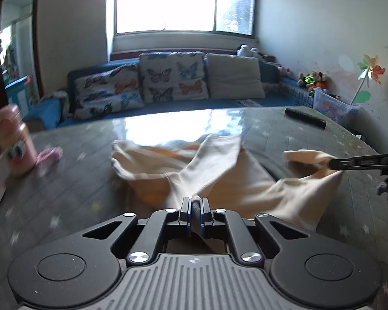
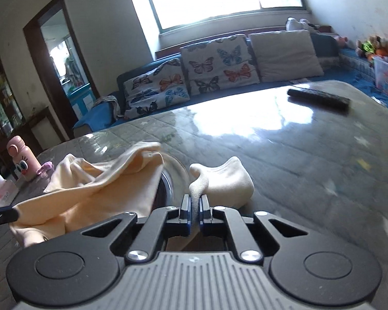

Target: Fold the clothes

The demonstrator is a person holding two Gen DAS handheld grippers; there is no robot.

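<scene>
At nine o'clock in your left wrist view, a pink bottle (image 1: 14,139) stands on the grey table (image 1: 77,180), with a small pink item (image 1: 49,156) just beside it. Your left gripper (image 1: 195,206) is clenched on a pinch of the cream garment (image 1: 219,170), which lies rumpled across the table's middle and rises toward both tongs. At three o'clock, your right gripper (image 1: 331,164) comes in from the edge, gripping another fold of the same cloth; its own view shows the fabric squeezed between nearly closed fingers (image 2: 185,206). A dark remote (image 1: 305,117) rests at one o'clock, well apart from the garment.
</scene>
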